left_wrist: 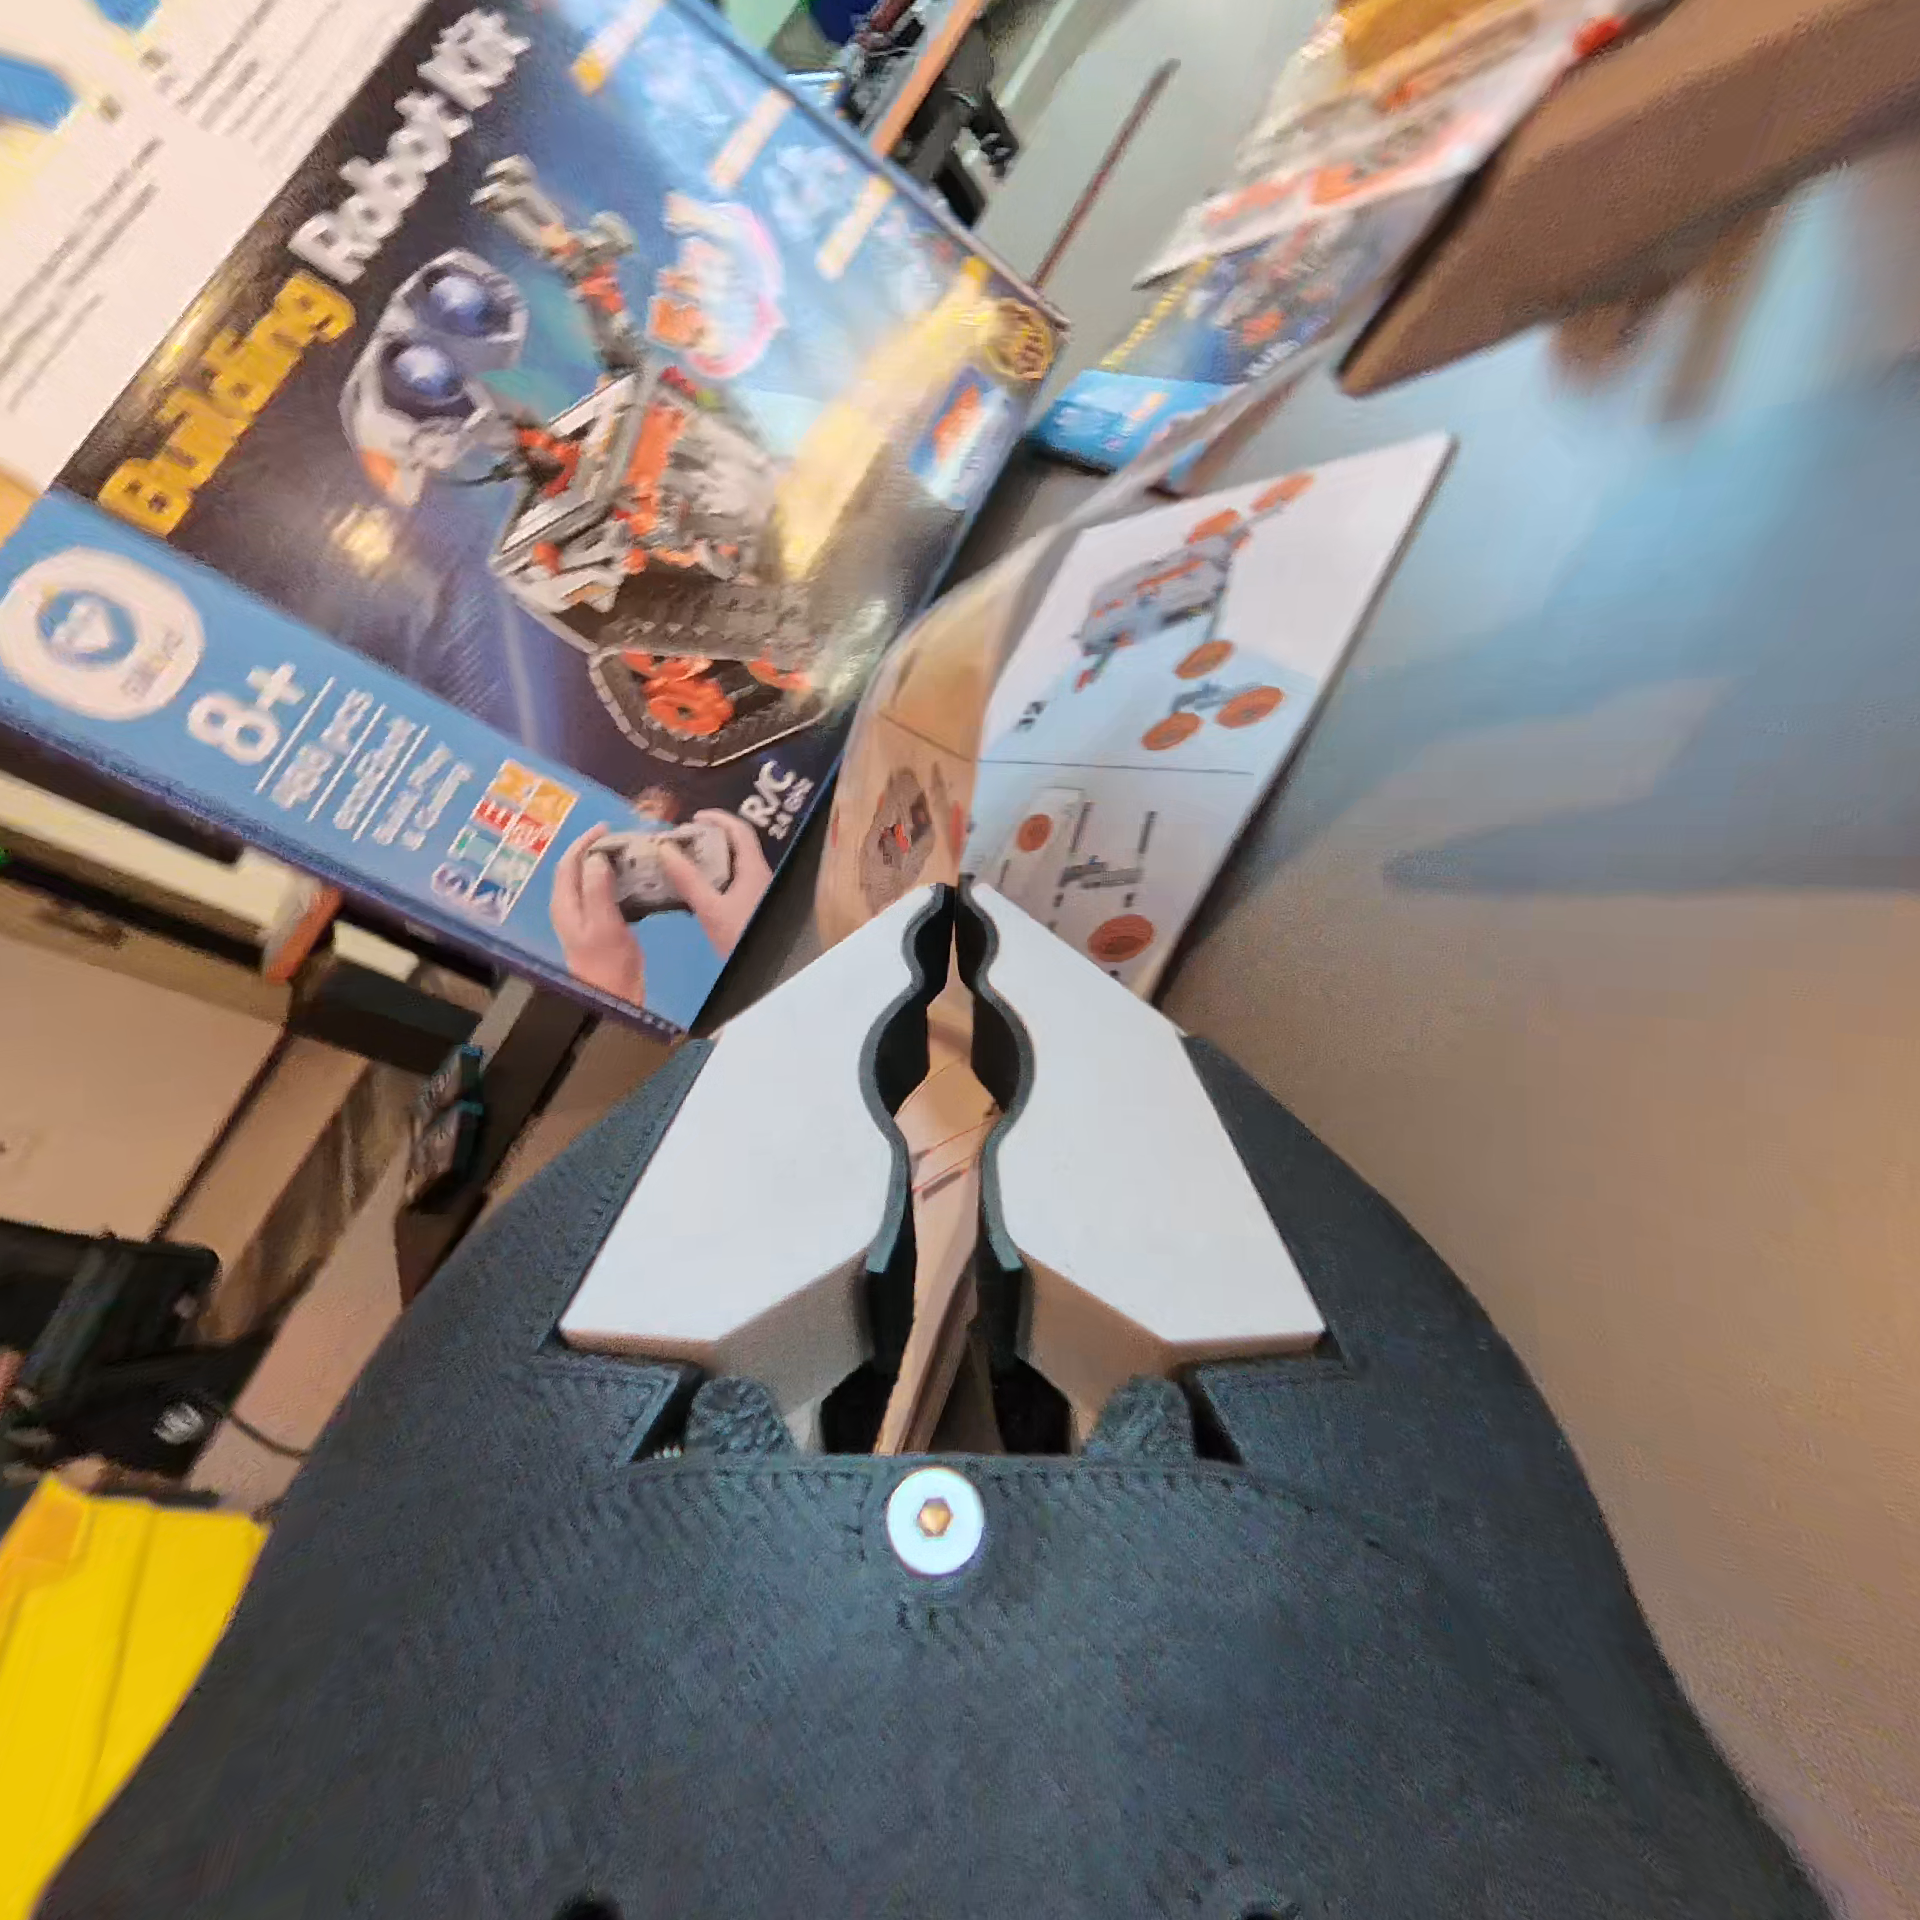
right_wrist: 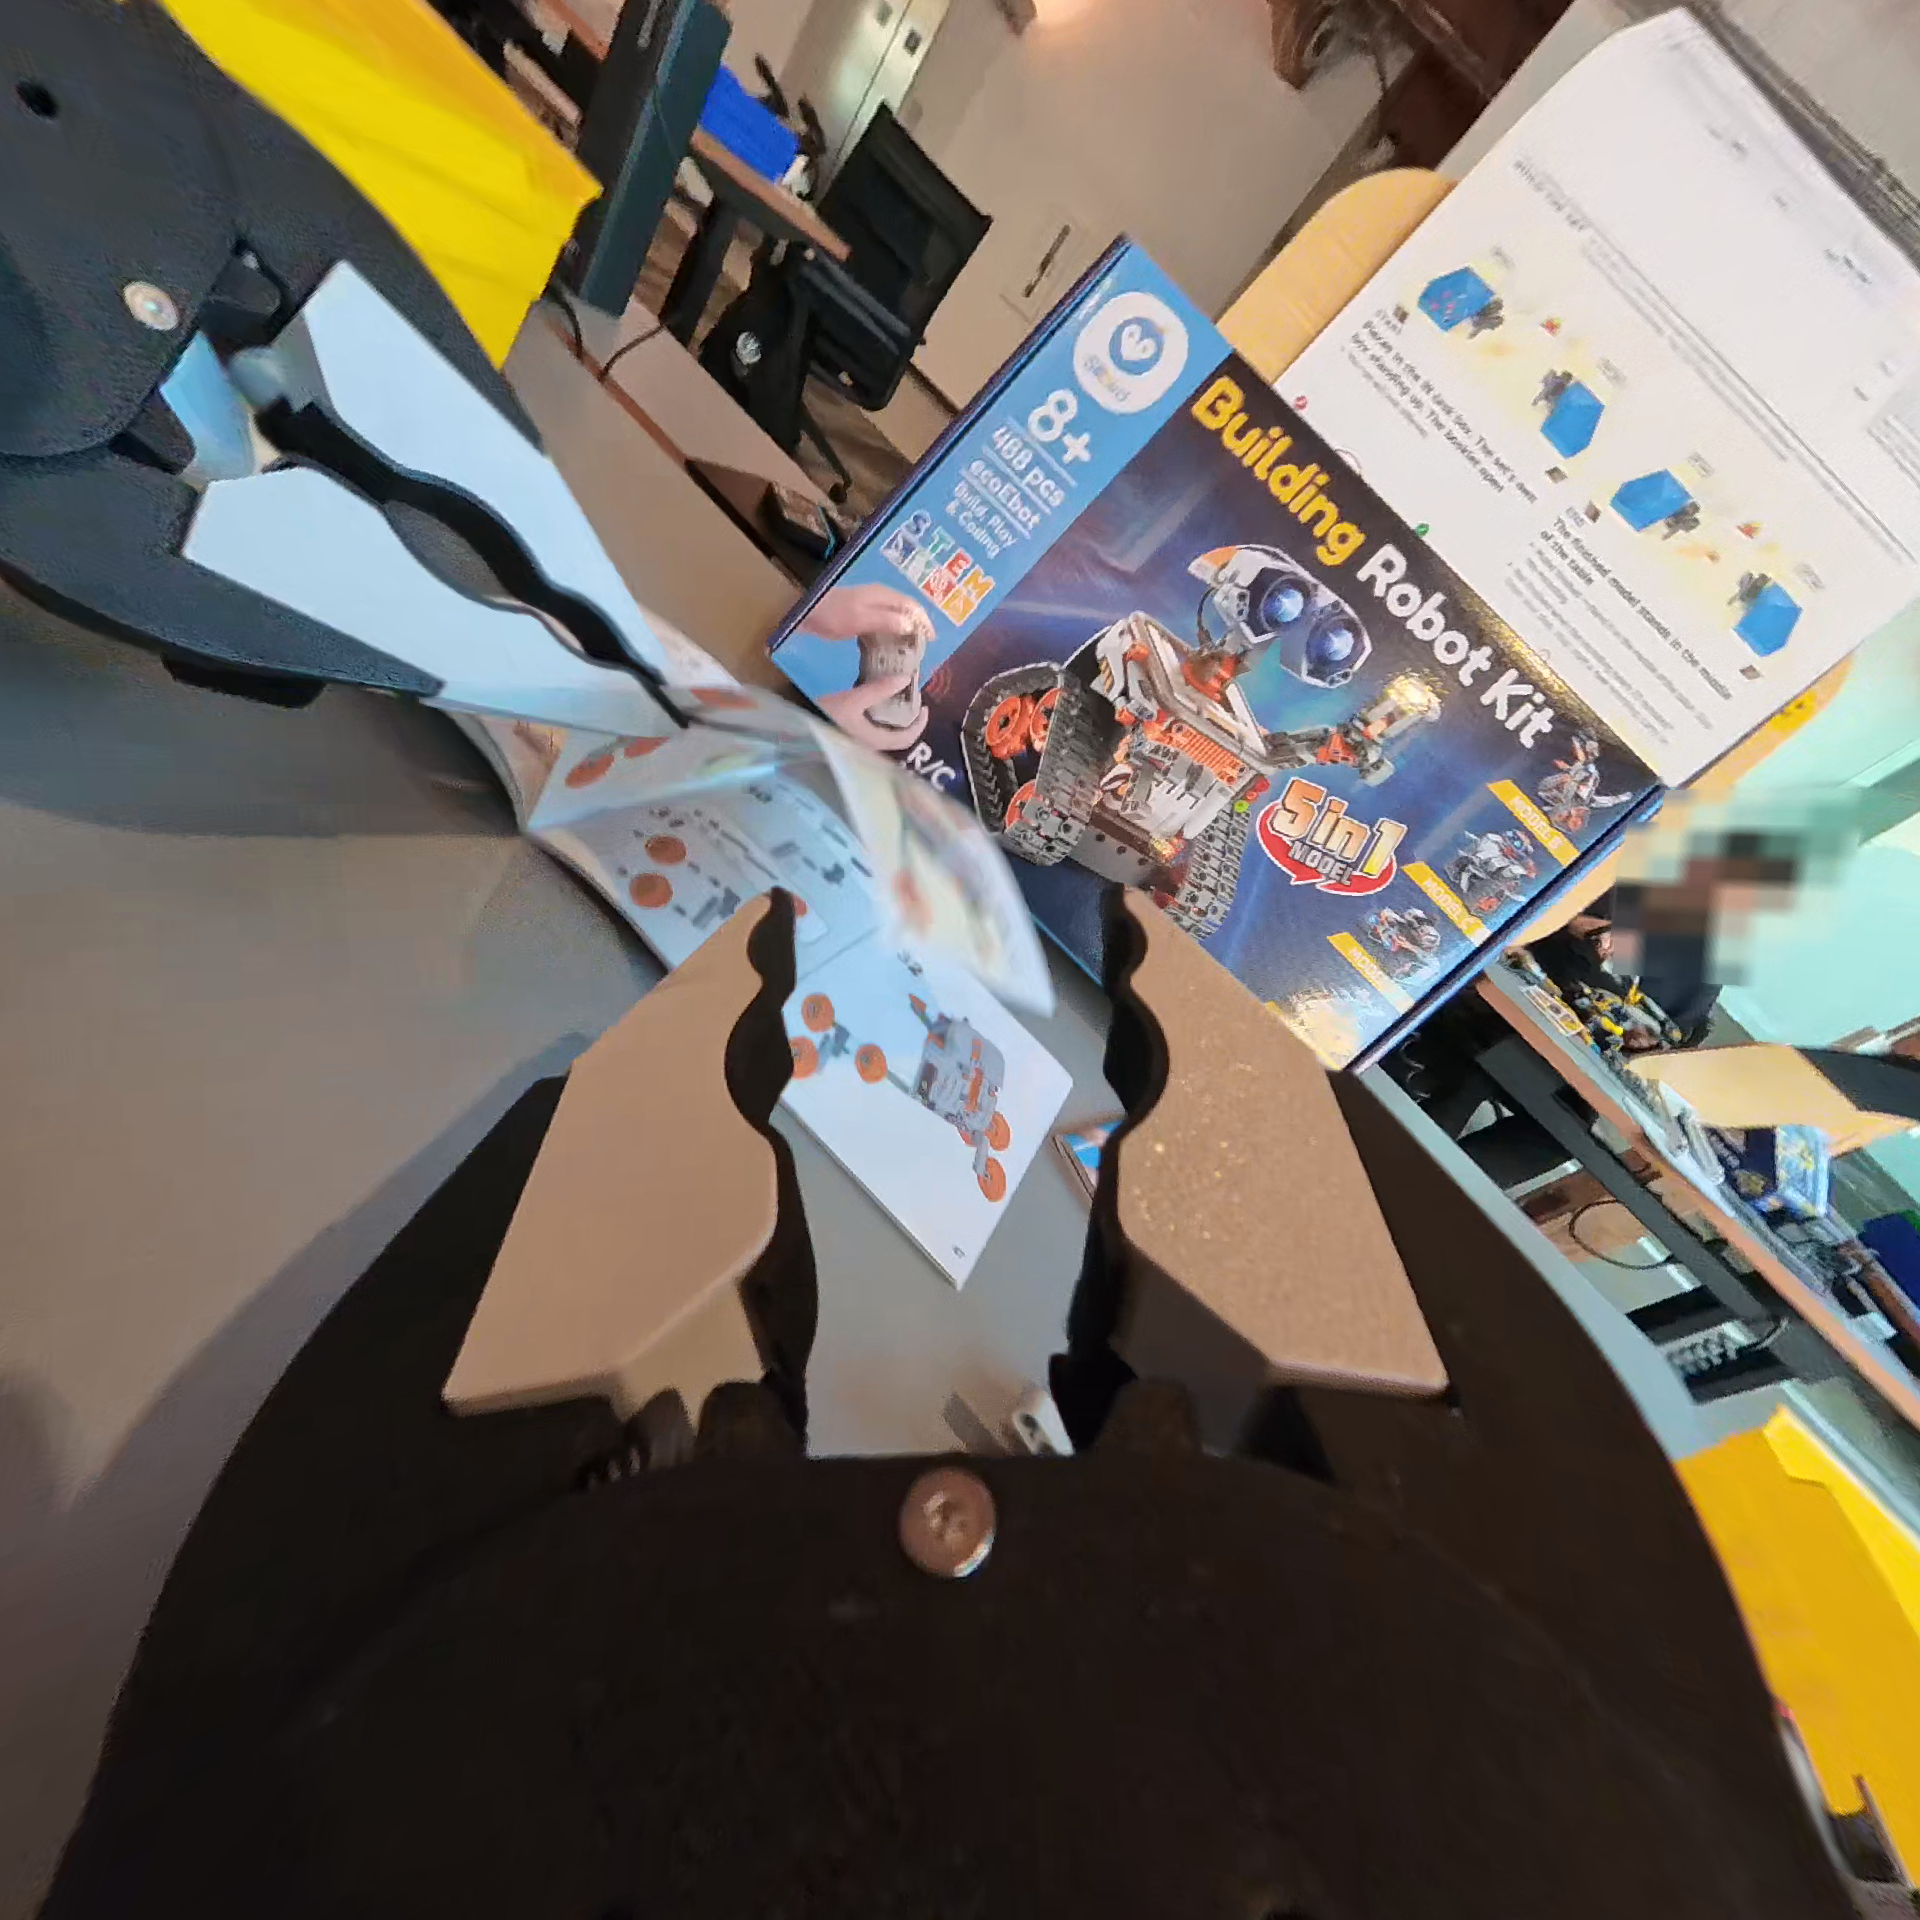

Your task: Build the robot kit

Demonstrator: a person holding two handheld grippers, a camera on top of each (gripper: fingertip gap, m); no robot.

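Observation:
My left gripper is shut on a page of an open instruction booklet that lies on the grey table. The right wrist view shows the left gripper at upper left, pinching that page and lifting it off the booklet. My right gripper is open and empty, just above the booklet's near page. A blue robot kit box stands behind the booklet; it also shows in the left wrist view.
A white printed sheet leans behind the box. A second small blue box and a brown cardboard box lie farther along the table. Yellow gripper parts show at the edges. Desks and chairs stand beyond the table. One gripper's finger ends stand about 11 cm off the other's.

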